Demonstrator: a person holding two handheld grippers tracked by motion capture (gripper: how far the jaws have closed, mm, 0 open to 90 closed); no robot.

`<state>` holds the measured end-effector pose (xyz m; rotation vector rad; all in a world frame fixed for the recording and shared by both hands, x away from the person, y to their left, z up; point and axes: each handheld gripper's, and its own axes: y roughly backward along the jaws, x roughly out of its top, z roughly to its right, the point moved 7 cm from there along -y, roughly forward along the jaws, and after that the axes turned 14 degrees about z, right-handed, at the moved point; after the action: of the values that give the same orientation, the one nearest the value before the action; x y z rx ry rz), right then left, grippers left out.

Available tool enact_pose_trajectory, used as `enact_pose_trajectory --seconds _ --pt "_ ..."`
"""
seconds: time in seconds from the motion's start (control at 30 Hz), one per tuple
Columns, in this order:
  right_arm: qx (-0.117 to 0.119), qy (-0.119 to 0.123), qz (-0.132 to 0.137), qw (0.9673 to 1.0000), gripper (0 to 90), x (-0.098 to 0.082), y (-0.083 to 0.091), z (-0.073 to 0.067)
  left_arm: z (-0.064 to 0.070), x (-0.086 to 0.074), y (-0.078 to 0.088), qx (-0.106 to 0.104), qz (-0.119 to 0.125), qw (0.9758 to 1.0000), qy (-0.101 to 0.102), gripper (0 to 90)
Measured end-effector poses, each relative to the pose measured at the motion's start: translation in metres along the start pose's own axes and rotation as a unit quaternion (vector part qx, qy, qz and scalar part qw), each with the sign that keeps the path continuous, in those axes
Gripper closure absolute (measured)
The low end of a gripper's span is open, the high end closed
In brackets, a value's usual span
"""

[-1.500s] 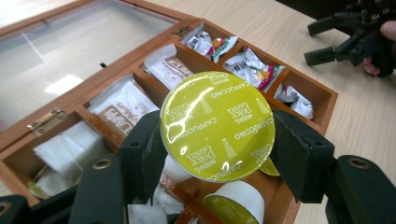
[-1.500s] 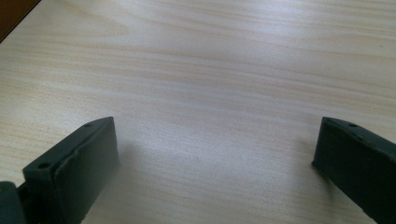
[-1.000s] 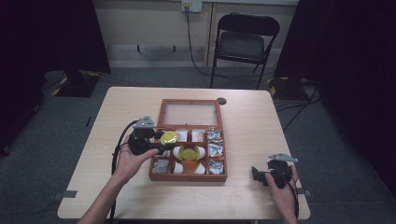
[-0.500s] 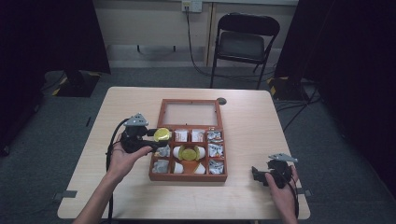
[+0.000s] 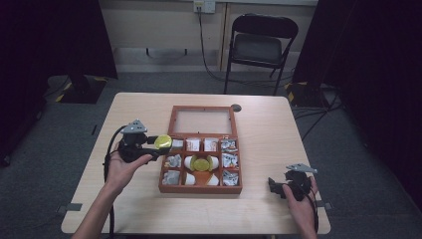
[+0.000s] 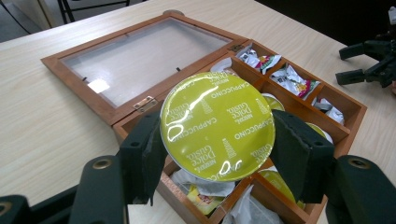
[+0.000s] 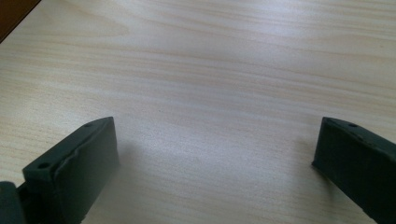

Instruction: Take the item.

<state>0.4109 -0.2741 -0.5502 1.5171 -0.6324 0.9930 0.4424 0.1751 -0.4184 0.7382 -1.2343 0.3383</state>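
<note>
My left gripper is shut on a yellow-green cappuccino capsule, its foil lid facing the camera. It holds the capsule over the left edge of the open wooden box. Another yellow capsule lies in the box's middle compartment, among white pods and several wrapped packets. My right gripper rests open near the table's front right corner, nothing between its jaws. In the left gripper view the right gripper appears at the far right.
The box's glass lid lies flat behind the compartments. A small dark disc sits on the table behind the box. A folding chair stands beyond the table's far edge. Bare wood spreads left and right of the box.
My left gripper has carried the capsule leftward, from above the box's compartments to its left edge. The right gripper has stayed where it was.
</note>
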Motion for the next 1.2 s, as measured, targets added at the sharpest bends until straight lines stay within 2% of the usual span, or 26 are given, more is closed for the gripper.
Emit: enact_pose_trajectory --seconds 0.5,0.67,0.7,0.73,0.77,0.97,1.2 --pt "0.000 0.000 0.000 1.0000 0.0 0.000 0.000 0.000 -0.022 -0.002 0.023 0.026 0.012 0.9995 0.012 38.2" --pt "0.000 0.000 0.000 1.0000 0.0 0.000 0.000 0.000 -0.029 -0.005 0.028 0.036 0.007 0.9992 0.013 38.2" --pt "0.000 0.000 0.000 1.0000 0.0 0.000 0.000 0.000 -0.033 -0.007 0.030 0.047 0.008 0.9988 0.013 38.2" --pt "0.000 0.000 0.000 1.0000 0.0 0.000 0.000 0.000 -0.033 -0.007 0.030 0.047 0.008 0.9988 0.013 38.2" --pt "0.000 0.000 0.000 1.0000 0.0 0.000 0.000 0.000 -0.038 -0.009 0.032 0.059 0.004 0.9981 0.015 38.2" --pt "0.000 0.000 0.000 1.0000 0.0 0.000 0.000 0.000 -0.049 -0.017 0.034 0.078 -0.004 0.9968 0.017 38.2" --pt "0.000 0.000 0.000 1.0000 0.0 0.000 0.000 0.000 -0.059 -0.027 0.032 0.087 -0.012 0.9957 0.029 38.3"
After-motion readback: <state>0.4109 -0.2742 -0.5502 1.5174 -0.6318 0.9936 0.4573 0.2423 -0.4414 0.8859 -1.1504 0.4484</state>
